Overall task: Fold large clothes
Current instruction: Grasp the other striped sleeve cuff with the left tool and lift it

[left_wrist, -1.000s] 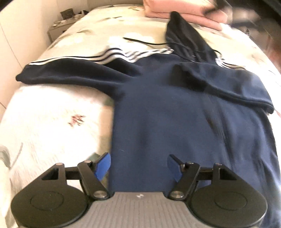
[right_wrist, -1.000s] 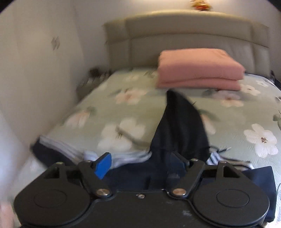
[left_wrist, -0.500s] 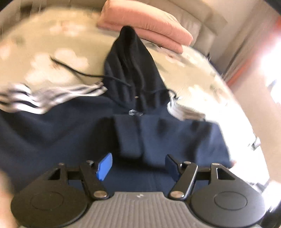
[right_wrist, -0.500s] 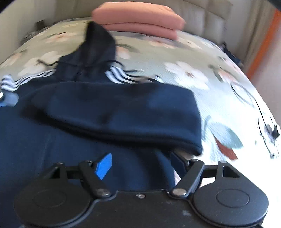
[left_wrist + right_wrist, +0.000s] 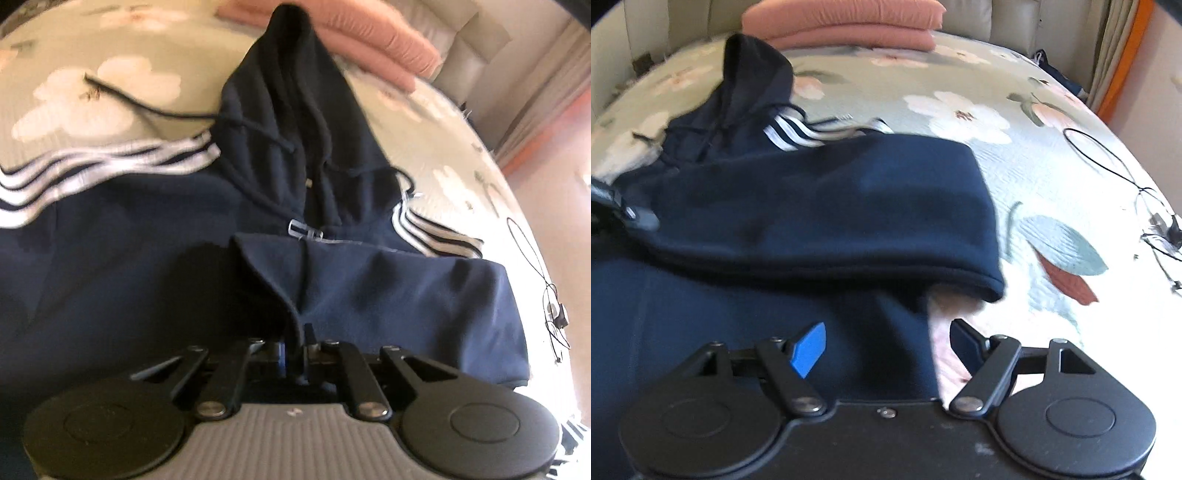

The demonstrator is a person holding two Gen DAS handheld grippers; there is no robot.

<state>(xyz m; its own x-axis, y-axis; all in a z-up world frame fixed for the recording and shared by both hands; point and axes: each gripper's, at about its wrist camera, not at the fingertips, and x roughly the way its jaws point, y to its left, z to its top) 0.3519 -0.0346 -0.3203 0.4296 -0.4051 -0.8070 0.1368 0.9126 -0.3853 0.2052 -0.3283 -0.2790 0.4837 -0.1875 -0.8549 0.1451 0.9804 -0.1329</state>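
The left gripper (image 5: pixel 295 347) pinches the folded sleeve (image 5: pixel 369 291) of the navy hoodie (image 5: pixel 110 258); the right gripper (image 5: pixel 886 341) gapes wide, empty, and should clamp the hem near the bed's (image 5: pixel 1034 177) right edge before lifting.

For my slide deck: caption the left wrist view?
Left tongs shut on a fold of the navy white-striped hoodie spread on the floral bedspread.

Matt navy fleece hoodie (image 5: pixel 388 295) on quilted floral cloth bedspread (image 5: pixel 1015 177); soft pink folded blanket (image 5: pixel 849 22).
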